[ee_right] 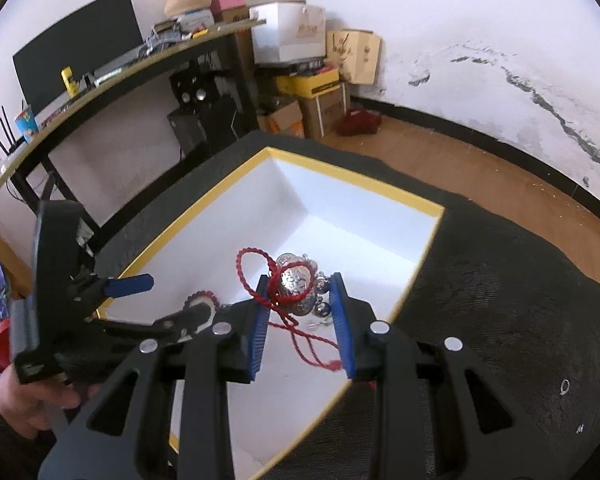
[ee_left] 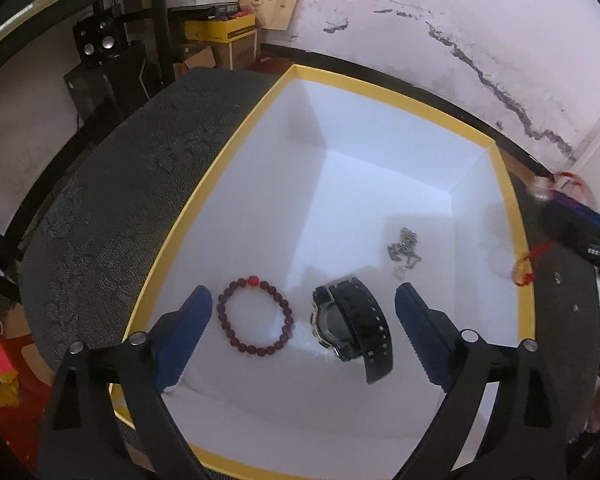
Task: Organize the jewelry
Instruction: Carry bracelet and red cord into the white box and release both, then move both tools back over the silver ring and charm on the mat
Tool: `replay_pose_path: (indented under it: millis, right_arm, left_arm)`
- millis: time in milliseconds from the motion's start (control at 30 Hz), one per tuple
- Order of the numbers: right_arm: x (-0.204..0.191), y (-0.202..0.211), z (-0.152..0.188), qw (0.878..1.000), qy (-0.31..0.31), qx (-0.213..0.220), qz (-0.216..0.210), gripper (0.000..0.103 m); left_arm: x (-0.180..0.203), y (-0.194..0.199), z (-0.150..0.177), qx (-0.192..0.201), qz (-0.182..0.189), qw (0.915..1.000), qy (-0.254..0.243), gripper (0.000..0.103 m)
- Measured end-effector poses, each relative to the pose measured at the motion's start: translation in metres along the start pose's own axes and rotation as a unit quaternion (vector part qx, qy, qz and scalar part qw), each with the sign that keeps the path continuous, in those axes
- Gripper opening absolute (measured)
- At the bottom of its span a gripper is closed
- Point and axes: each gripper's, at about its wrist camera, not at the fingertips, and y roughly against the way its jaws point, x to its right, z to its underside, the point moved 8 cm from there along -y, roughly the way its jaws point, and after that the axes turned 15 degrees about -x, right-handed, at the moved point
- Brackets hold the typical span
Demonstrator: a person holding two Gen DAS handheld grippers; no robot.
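A white box with a yellow rim [ee_left: 220,168] sits on dark cloth. On its floor lie a dark red bead bracelet [ee_left: 256,316], a black watch [ee_left: 348,324] and a silver chain [ee_left: 404,252]. My left gripper [ee_left: 302,300] hovers open above the bracelet and watch, touching neither. My right gripper [ee_right: 300,284] is shut on a silver pendant [ee_right: 296,292] above the box [ee_right: 340,180], and the pendant's red cord [ee_right: 256,264] loops around and below the pads. In the left wrist view the same cord [ee_left: 526,268] dangles at the box's right rim.
The dark textured cloth [ee_right: 500,300] surrounds the box, with a small metal ring [ee_right: 565,386] lying on it at the right. A desk with a monitor [ee_right: 76,56], speakers and stacked cardboard boxes [ee_right: 320,100] stand beyond. A person's hand [ee_right: 28,404] holds the left gripper.
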Motion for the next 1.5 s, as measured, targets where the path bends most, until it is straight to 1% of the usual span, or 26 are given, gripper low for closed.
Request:
replay_pose_path:
  millis: [133, 233, 300, 400, 500, 633, 667, 700, 733, 767, 800, 867, 900, 933, 1000, 1067, 1100, 1167, 1233, 1267, 1333, 1367, 1400, 1433, 1467, 1500]
  right_arm:
    - [-0.006, -0.04, -0.014, 0.999, 0.006, -0.047, 0.01, 0.03]
    - [-0.009, -0.075, -0.025, 0.995, 0.002, -0.099, 0.015, 0.03]
    - [-0.011, -0.097, -0.031, 0.991, 0.003, -0.132, 0.027, 0.03]
    - [-0.013, -0.122, -0.036, 0.985, 0.004, -0.169, 0.048, 0.03]
    - [-0.014, -0.132, -0.041, 0.981, 0.004, -0.183, 0.063, 0.03]
    - [-0.013, -0.137, -0.04, 0.979, 0.009, -0.184, 0.086, 0.031]
    - [-0.014, -0.136, -0.04, 0.979, 0.01, -0.181, 0.089, 0.032]
    - [-0.014, -0.134, -0.041, 0.98, 0.012, -0.177, 0.092, 0.042]
    - [-0.015, -0.132, -0.042, 0.981, 0.014, -0.172, 0.093, 0.062]
    - [-0.017, -0.129, -0.042, 0.981, 0.016, -0.168, 0.093, 0.069]
    - [-0.018, -0.126, -0.042, 0.982, 0.017, -0.164, 0.09, 0.076]
    - [-0.019, -0.12, -0.044, 0.984, 0.017, -0.155, 0.087, 0.084]
    - [-0.017, -0.115, -0.045, 0.985, 0.017, -0.148, 0.089, 0.093]
    - [-0.016, -0.108, -0.047, 0.986, 0.016, -0.14, 0.088, 0.097]
    - [-0.013, -0.097, -0.048, 0.986, 0.014, -0.137, 0.09, 0.097]
    - [-0.006, -0.076, -0.049, 0.989, 0.009, -0.116, 0.092, 0.097]
    - [-0.002, -0.064, -0.049, 0.991, 0.005, -0.099, 0.092, 0.097]
    - [0.016, -0.026, -0.046, 0.994, -0.013, -0.052, 0.1, 0.097]
    - [0.048, 0.018, -0.032, 0.992, -0.049, -0.001, 0.116, 0.097]
    - [0.063, 0.031, -0.023, 0.99, -0.065, 0.012, 0.124, 0.097]
    - [0.109, 0.064, 0.011, 0.981, -0.115, 0.041, 0.151, 0.097]
    - [0.127, 0.074, 0.027, 0.977, -0.134, 0.049, 0.158, 0.097]
    - [0.144, 0.083, 0.045, 0.973, -0.154, 0.053, 0.166, 0.097]
    - [0.169, 0.092, 0.071, 0.966, -0.18, 0.056, 0.177, 0.097]
    - [0.186, 0.096, 0.087, 0.961, -0.196, 0.056, 0.185, 0.097]
    - [0.207, 0.101, 0.111, 0.954, -0.218, 0.054, 0.198, 0.097]
  left_arm:
    - [0.0, 0.009, 0.005, 0.01, -0.008, 0.9999, -0.01, 0.092]
    - [0.0, 0.015, 0.007, 0.014, -0.009, 0.9997, -0.017, 0.092]
    - [0.0, 0.014, 0.008, 0.015, -0.014, 0.9995, -0.022, 0.092]
    - [-0.002, 0.013, 0.009, 0.013, -0.017, 0.9993, -0.03, 0.092]
    - [-0.008, 0.015, 0.008, 0.016, -0.015, 0.9995, -0.022, 0.092]
    - [-0.015, 0.017, 0.007, 0.016, -0.008, 0.9998, -0.011, 0.092]
    - [-0.017, 0.019, 0.007, 0.018, -0.006, 0.9998, -0.009, 0.092]
    - [-0.017, 0.02, 0.007, 0.02, -0.005, 0.9997, -0.009, 0.092]
    - [-0.017, 0.021, 0.007, 0.022, -0.005, 0.9997, -0.008, 0.092]
    - [-0.017, 0.021, 0.007, 0.023, -0.004, 0.9997, -0.008, 0.092]
    - [-0.017, 0.021, 0.007, 0.024, -0.004, 0.9997, -0.007, 0.092]
    - [-0.016, 0.021, 0.007, 0.024, -0.005, 0.9997, -0.008, 0.092]
    - [-0.014, 0.021, 0.007, 0.026, -0.004, 0.9996, -0.008, 0.092]
    - [-0.012, 0.022, 0.006, 0.027, -0.003, 0.9996, -0.009, 0.093]
    - [-0.006, 0.023, 0.005, 0.029, -0.003, 0.9995, -0.015, 0.093]
    - [0.004, 0.025, 0.004, 0.035, 0.003, 0.9992, -0.019, 0.095]
    - [0.008, 0.026, 0.003, 0.038, 0.005, 0.9991, -0.021, 0.095]
    - [0.019, 0.03, -0.001, 0.047, 0.014, 0.9985, -0.025, 0.095]
    - [0.035, 0.033, -0.004, 0.056, 0.023, 0.9977, -0.032, 0.096]
    - [0.048, 0.035, -0.006, 0.062, 0.029, 0.9969, -0.038, 0.096]
    - [0.069, 0.038, -0.007, 0.068, 0.039, 0.9956, -0.051, 0.096]
    - [0.087, 0.04, -0.008, 0.074, 0.049, 0.9942, -0.061, 0.096]
    - [0.102, 0.041, -0.007, 0.076, 0.056, 0.9931, -0.07, 0.096]
    - [0.119, 0.041, -0.007, 0.078, 0.063, 0.9917, -0.081, 0.096]
    - [0.139, 0.041, -0.006, 0.08, 0.069, 0.9899, -0.095, 0.096]
    - [0.154, 0.04, -0.003, 0.081, 0.072, 0.9886, -0.105, 0.096]
